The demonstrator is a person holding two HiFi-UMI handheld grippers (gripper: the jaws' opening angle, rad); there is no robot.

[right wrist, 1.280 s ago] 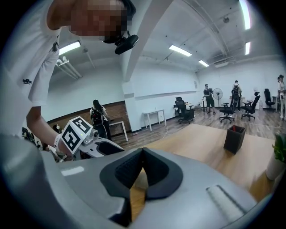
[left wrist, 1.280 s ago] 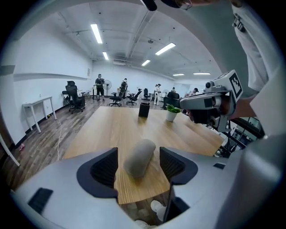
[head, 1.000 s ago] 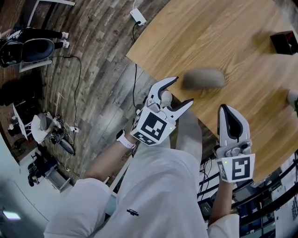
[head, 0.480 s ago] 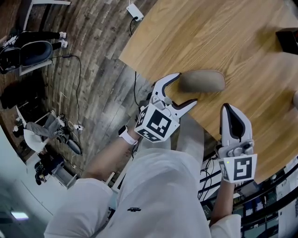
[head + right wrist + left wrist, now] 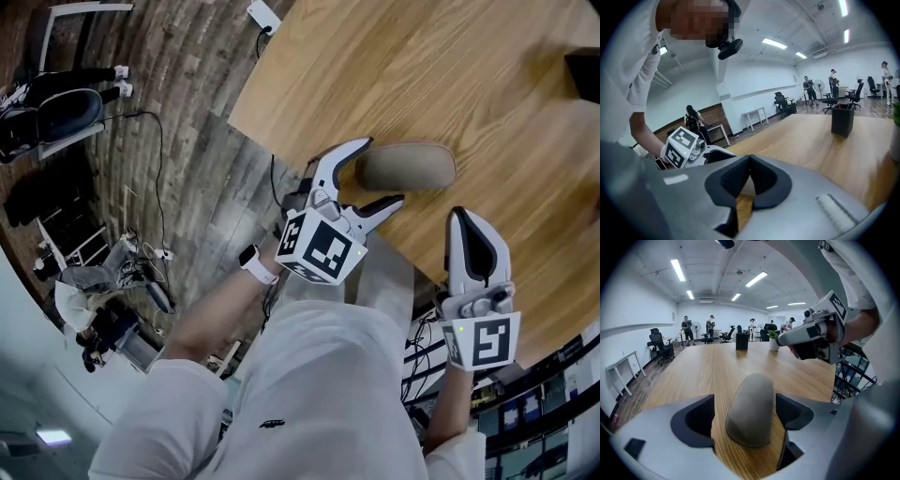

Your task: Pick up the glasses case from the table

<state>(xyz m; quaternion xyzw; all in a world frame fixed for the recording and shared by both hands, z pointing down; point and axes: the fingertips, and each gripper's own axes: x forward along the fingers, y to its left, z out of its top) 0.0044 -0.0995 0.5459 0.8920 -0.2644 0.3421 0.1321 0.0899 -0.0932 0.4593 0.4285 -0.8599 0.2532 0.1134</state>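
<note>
The glasses case (image 5: 405, 167) is a grey-brown oval lying on the wooden table (image 5: 422, 66) near its front edge. My left gripper (image 5: 375, 176) points at the case's near end with its jaws opening. In the left gripper view the case (image 5: 752, 404) lies between the two pads (image 5: 693, 420), with a gap of bare wood on each side. My right gripper (image 5: 466, 225) hovers to the right of the case, over the table's edge, with its jaws shut on nothing. Its tips (image 5: 749, 161) meet in the right gripper view, where the left gripper's marker cube (image 5: 683, 145) shows.
A black box (image 5: 843, 119) stands farther along the table, next to a white pot (image 5: 774, 344). Below the table's left edge lie the plank floor, cables and a power strip (image 5: 262, 14). An office chair (image 5: 56, 103) stands far left. People stand at the room's far end.
My left gripper has sunk and moved toward the case, its jaws spreading wider until they straddle the case's near end. The right gripper has dropped slightly and stays shut.
</note>
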